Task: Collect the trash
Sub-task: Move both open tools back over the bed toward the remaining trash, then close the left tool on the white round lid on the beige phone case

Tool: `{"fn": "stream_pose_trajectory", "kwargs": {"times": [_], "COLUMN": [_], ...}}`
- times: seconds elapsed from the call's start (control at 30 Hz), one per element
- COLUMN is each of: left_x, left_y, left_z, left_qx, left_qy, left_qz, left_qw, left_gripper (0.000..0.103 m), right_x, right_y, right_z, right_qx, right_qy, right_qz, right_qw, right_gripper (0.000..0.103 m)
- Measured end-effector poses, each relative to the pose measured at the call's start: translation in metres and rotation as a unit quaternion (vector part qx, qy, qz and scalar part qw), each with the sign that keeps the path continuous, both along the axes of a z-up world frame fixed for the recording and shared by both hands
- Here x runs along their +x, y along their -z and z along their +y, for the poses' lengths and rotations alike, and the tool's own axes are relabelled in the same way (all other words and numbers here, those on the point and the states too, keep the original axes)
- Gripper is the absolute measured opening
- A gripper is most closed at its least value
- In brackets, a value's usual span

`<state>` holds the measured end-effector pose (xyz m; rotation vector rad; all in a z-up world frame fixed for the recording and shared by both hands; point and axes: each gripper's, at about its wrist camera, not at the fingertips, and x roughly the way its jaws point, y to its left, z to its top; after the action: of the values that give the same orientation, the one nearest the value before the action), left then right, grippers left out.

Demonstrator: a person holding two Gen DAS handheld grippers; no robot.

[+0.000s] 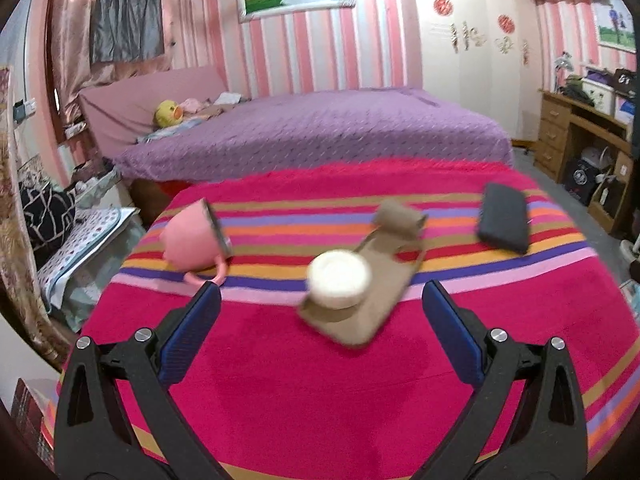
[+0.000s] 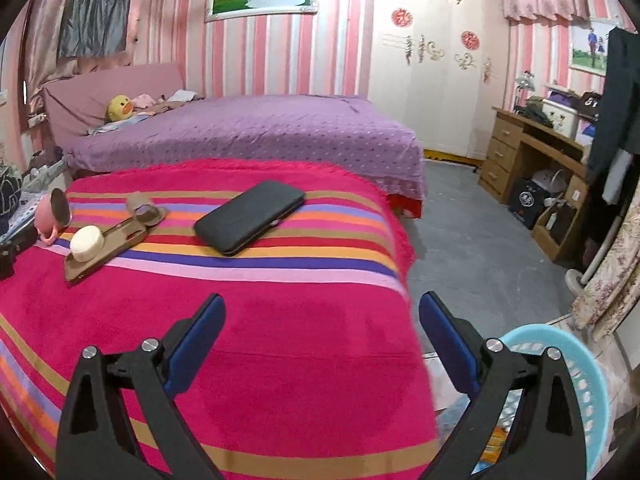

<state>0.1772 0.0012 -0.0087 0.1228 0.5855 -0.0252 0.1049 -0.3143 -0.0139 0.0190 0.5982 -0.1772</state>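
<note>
- Both grippers are held low over the striped cloth (image 1: 280, 380), pointing forward.
- Left gripper (image 1: 321, 304): fingers are spread wide, nothing held; the white round lid (image 1: 339, 279) on the brown card (image 1: 372, 280) lies just ahead.
- Right gripper (image 2: 322, 316): fingers are spread wide, nothing held; the blue basket (image 2: 576, 364) is seen beside it.

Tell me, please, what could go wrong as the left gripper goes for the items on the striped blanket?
1. The white round object merely rests on the brown flat piece; nudging either could roll it off.
2. The left gripper is open and the left wrist view is blurred, so its closing could miss.
3. The black case and pink cup probably aren't trash; grabbing them would be wrong.
</note>
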Motion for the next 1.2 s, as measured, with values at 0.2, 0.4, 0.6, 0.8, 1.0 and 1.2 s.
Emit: {"fn": "stream_pose_trajectory", "kwargs": {"times": [0.2,0.4,0.6,0.8,1.0,1.2], "left_x": [0.022,0.041,0.065,0.087,0.092,0.087], "left_y": [0.024,0.031,0.039,0.057,0.061,0.061], "left_z": [0.025,0.012,-0.002,-0.010,-0.006,-0.013], "left_qx": [-0.013,-0.013,-0.021,-0.003,-0.027,-0.012], "left_qy": [-0.017,-0.009,0.011,0.024,0.031,0.034], "left_qz": [0.041,0.053,0.072,0.105,0.119,0.109], "left_qw": [0.9989,0.9985,0.9971,0.9942,0.9920,0.9934], "left_gripper": [0.097,0.097,0.097,0.085,0.072,0.059], "right_x": [0.020,0.039,0.053,0.065,0.071,0.071], "right_y": [0.011,0.016,0.022,0.028,0.034,0.037], "right_z": [0.020,0.031,0.043,0.043,0.052,0.062], "right_qx": [0.006,0.023,0.017,0.020,0.013,0.001], "right_qy": [-0.013,-0.017,-0.022,-0.019,-0.018,-0.022], "right_qz": [0.013,0.018,0.026,0.042,0.047,0.049], "right_qw": [1.000,0.999,0.999,0.999,0.999,0.999], "right_gripper": [0.095,0.095,0.095,0.095,0.095,0.095]}}
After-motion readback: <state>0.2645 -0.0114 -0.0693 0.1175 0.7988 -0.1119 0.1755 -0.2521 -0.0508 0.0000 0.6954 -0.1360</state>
